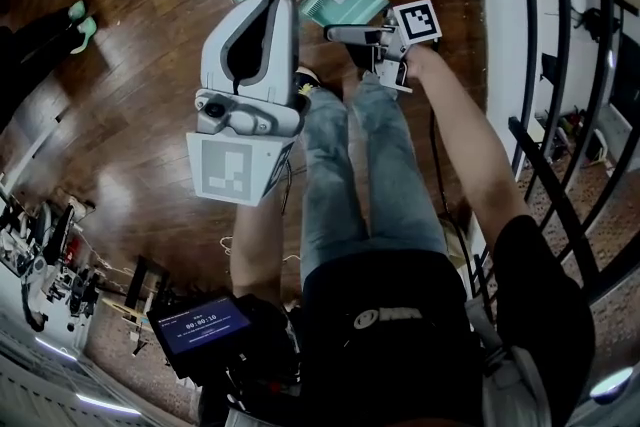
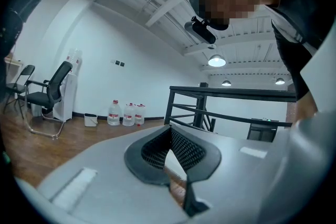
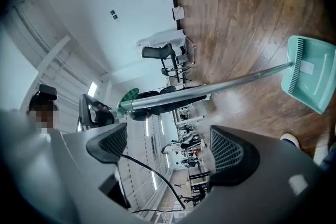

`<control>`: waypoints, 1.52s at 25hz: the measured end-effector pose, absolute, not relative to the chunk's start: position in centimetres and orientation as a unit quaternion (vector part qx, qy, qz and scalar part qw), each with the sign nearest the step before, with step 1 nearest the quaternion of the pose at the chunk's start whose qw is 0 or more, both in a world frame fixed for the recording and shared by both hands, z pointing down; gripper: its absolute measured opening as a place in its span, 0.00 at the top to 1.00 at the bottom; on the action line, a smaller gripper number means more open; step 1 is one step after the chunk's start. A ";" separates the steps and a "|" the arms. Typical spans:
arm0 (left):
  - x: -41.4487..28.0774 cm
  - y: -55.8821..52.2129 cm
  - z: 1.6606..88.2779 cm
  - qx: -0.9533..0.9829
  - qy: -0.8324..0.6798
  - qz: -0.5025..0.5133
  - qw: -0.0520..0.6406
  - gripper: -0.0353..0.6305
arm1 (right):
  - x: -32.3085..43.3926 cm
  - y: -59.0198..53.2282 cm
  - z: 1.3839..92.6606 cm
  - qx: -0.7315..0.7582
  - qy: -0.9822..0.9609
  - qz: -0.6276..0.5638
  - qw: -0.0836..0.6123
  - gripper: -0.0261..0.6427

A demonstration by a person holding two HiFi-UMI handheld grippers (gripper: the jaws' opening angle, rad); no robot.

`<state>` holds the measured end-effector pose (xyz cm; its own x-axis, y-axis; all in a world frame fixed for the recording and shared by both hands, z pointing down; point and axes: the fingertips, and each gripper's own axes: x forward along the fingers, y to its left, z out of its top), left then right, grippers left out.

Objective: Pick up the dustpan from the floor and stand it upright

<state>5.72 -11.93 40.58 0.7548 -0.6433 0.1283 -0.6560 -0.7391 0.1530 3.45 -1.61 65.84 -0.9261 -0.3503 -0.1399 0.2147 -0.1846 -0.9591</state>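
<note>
While the right tongs [image 3: 169, 147] stood wide apart and empty, the left tongs [image 2: 172, 152] were together | dustpan [image 3: 310, 73] rested on floor [image 3: 236, 8], handle [image 3: 226, 84] ungripped | hazard: unsupported, it could topple if nudged.

Right gripper [image 3: 170, 149]: jaws wide apart, gap between pads empty, free to pass. Dustpan handle [image 3: 210, 86] crosses just beyond jaw tips, touching neither pad. Dustpan [image 3: 311, 73] and shoe [image 3: 289, 139] lie off to one jaw's outer side. Open wood floor [image 3: 236, 13] beyond handle.
Left gripper [image 2: 169, 139]: jaws together. Black railing [image 2: 231, 94] bars way ahead. Chair [image 2: 47, 92] and water bottles [image 2: 126, 113] far off to other side, bare floor between.
</note>
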 end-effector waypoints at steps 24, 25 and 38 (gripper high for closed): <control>-7.8 -7.0 17.8 0.901 -0.430 -0.056 0.007 0.92 | 2.2 -5.9 32.3 -0.303 0.917 -0.259 0.022 0.95; -7.9 -7.0 18.2 0.900 -0.434 -0.050 0.006 0.92 | 1.8 -6.2 32.0 -0.305 0.922 -0.237 0.016 0.95; -8.8 -6.4 16.8 0.897 -0.441 -0.027 0.015 0.92 | -1.3 -7.9 25.9 -0.348 0.930 -0.114 0.018 0.95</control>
